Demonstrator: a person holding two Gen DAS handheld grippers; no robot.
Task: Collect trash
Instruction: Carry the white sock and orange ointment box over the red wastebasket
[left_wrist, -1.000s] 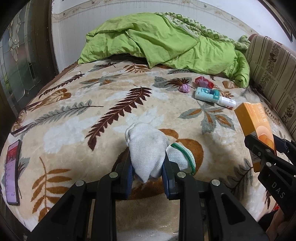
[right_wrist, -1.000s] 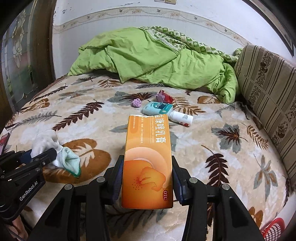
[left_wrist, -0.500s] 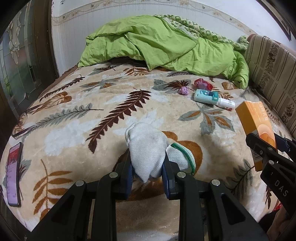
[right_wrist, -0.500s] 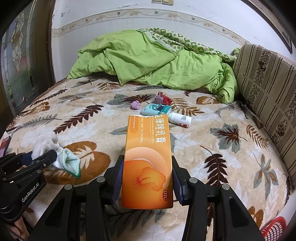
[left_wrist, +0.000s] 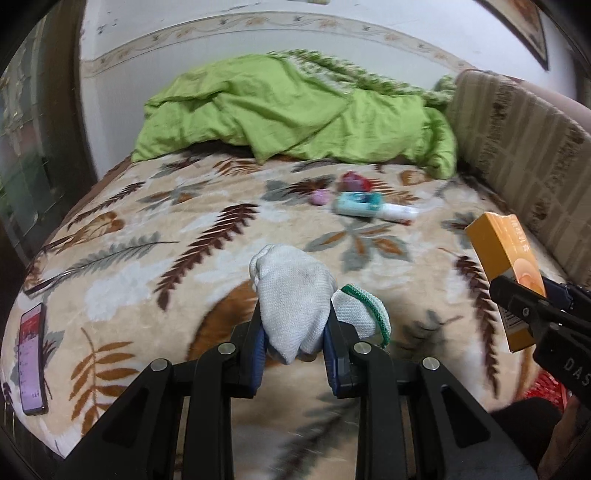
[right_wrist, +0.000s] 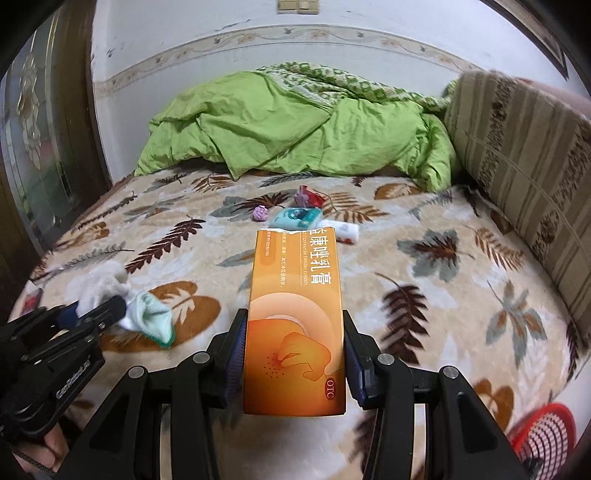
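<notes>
Left claw (left_wrist: 293, 341) pinches white sock (left_wrist: 295, 295); right claw (right_wrist: 293, 363) clamps orange box (right_wrist: 295, 314). Red basket (right_wrist: 543, 435) sits lower right of it: keep both grips firm, carry there.

Both hand-held grippers have lifted, raising the white sock (left_wrist: 295, 299) and orange box (right_wrist: 295, 317) off the bed.
</notes>
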